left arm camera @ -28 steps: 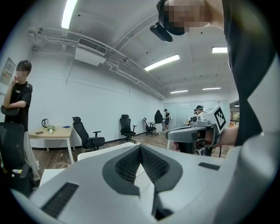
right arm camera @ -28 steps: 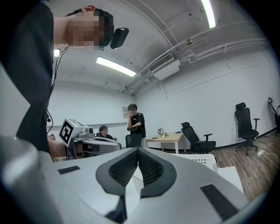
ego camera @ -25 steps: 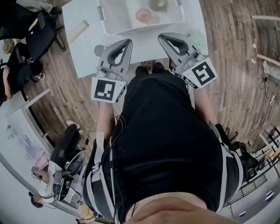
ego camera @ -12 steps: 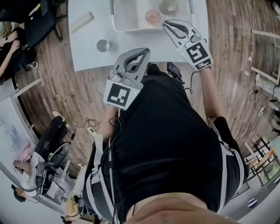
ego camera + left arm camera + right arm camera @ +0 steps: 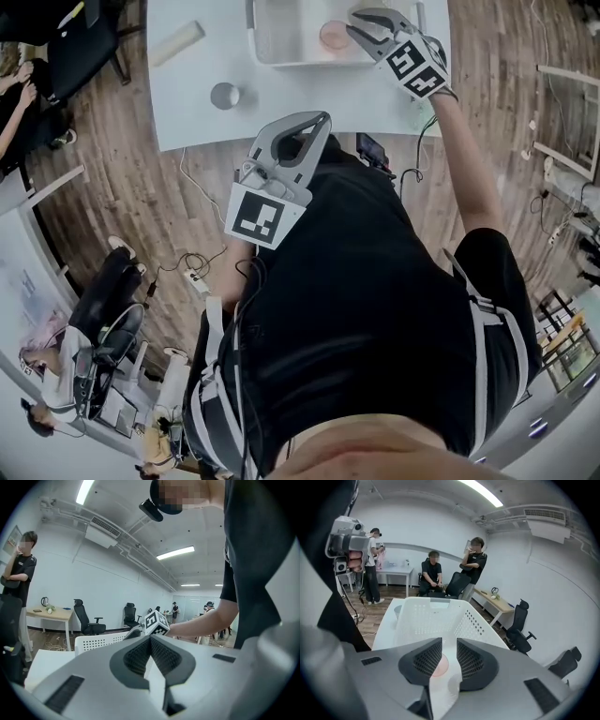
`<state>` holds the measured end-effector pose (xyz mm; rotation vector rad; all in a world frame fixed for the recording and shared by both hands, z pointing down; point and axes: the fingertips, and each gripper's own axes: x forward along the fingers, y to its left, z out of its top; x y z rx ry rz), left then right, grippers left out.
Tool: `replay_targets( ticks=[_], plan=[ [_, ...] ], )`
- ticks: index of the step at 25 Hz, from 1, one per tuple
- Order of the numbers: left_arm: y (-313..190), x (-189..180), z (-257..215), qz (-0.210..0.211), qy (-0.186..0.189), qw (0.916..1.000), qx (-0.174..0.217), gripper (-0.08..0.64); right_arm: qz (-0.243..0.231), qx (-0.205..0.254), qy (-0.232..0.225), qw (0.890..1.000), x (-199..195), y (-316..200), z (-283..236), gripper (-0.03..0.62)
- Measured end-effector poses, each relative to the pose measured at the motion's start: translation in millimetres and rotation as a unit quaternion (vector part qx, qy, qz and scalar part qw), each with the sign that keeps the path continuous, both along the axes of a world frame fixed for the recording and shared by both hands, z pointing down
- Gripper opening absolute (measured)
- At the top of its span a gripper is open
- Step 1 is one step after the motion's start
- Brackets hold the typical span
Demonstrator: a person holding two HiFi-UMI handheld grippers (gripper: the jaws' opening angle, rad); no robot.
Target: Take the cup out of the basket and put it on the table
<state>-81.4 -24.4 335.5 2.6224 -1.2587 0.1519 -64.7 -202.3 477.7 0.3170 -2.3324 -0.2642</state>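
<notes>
A pink cup (image 5: 333, 36) stands inside the white perforated basket (image 5: 281, 52) at the far side of the white table (image 5: 300, 98). My right gripper (image 5: 352, 22) hovers over the basket just right of the cup; its jaws are opening and nothing is pressed between them. In the right gripper view the pink cup (image 5: 439, 666) shows low in the gap of the right gripper (image 5: 449, 644), with the basket (image 5: 436, 613) beyond. My left gripper (image 5: 314, 120) is shut and empty, held near my chest at the table's near edge. The left gripper (image 5: 150, 639) points across the room.
A grey cup (image 5: 224, 95) stands on the table left of the basket, and a pale roll (image 5: 176, 43) lies farther left. People sit and stand around desks and office chairs (image 5: 518, 625) in the room. Cables (image 5: 192, 262) lie on the wooden floor.
My right gripper has reached forward from the table's near edge to over the basket and its jaws have parted. The left gripper has shifted right, closer to my body.
</notes>
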Motion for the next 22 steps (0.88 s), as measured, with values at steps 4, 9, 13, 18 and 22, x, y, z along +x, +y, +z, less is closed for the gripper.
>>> replay_targets(
  ticks=[4,9,13,18,22],
  plan=[
    [-3.5,6.7,-4.6,0.017,-0.006,0.9998,0.007,0.021,-0.021,-0.018,0.050,0.998,1.3,-16.8,27.7,0.111],
    [-4.3,6.0,-4.1,0.023,-0.009,0.9996,0.012,0.021,-0.052,-0.030,0.107,0.992,0.0,-24.5,59.2,0.118],
    [0.1,2.7,0.7,0.020,-0.007,0.9998,0.000,0.021,-0.072,-0.035,0.140,0.987,-5.1,-25.3,77.3,0.118],
    [0.4,4.4,6.6,0.015,-0.004,0.9998,-0.014,0.021,-0.080,-0.045,0.170,0.981,-6.2,-29.6,102.3,0.118],
    [-2.8,-1.8,12.6,0.012,-0.007,0.9998,-0.013,0.021,-0.087,-0.055,0.196,0.975,-9.9,-35.4,126.9,0.118]
  ],
)
